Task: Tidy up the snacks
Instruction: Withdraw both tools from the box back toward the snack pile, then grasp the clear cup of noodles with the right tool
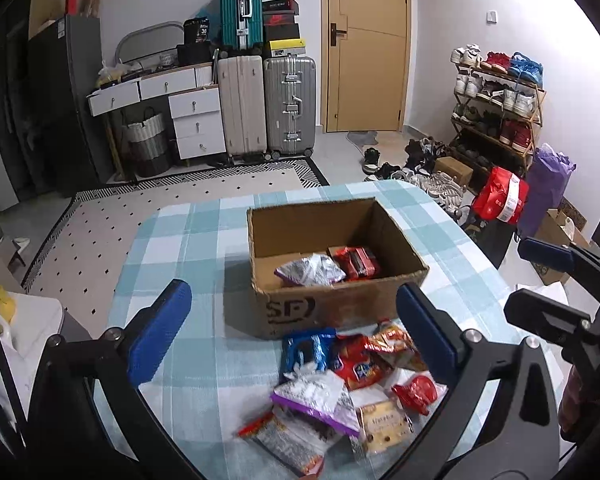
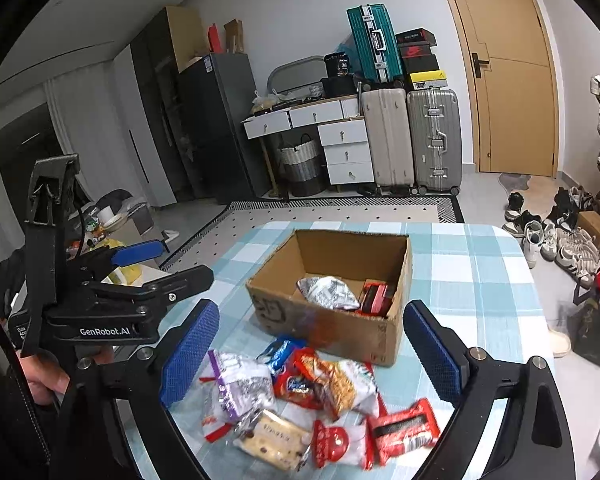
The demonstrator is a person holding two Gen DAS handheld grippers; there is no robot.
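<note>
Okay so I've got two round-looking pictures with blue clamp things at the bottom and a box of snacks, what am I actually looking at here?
A person holds a hand-held gripper in each hand; each carries a wide-angle camera looking along its two blue-padded fingers. One picture comes from the left gripper, the other from the right gripper. Both are open and hold nothing. On the checked tablecloth stands an open cardboard box with a silvery packet and a red packet inside. A pile of loose snacks lies in front of it, nearer the cameras. In the right view, the black tool at left is the other gripper, with the hand holding it.
</note>
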